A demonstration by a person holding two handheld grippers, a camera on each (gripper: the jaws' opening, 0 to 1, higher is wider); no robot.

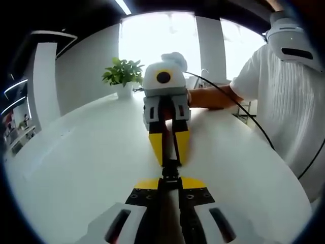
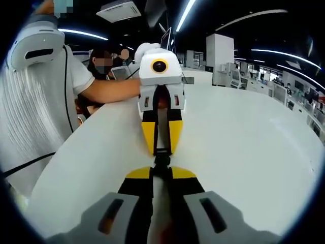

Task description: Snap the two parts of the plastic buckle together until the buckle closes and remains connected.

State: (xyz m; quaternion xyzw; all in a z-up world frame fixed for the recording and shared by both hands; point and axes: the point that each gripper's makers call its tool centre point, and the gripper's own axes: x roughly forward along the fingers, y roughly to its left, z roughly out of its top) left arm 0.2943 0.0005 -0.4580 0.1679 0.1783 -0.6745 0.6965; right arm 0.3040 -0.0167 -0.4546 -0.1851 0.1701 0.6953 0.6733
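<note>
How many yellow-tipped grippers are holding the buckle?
2. The left gripper and the right gripper face each other over the white table, shut on the black plastic buckle between them.

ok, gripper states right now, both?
left gripper: shut on one end of the black plastic buckle.
right gripper: shut on the buckle's other end.

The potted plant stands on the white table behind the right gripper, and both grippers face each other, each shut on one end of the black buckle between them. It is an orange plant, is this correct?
Not quite: the potted plant is green, in a white pot, as the left gripper view shows. The rest holds: it stands on the white table behind the right gripper, and the left gripper faces it, each shut on an end of the black buckle.
</note>
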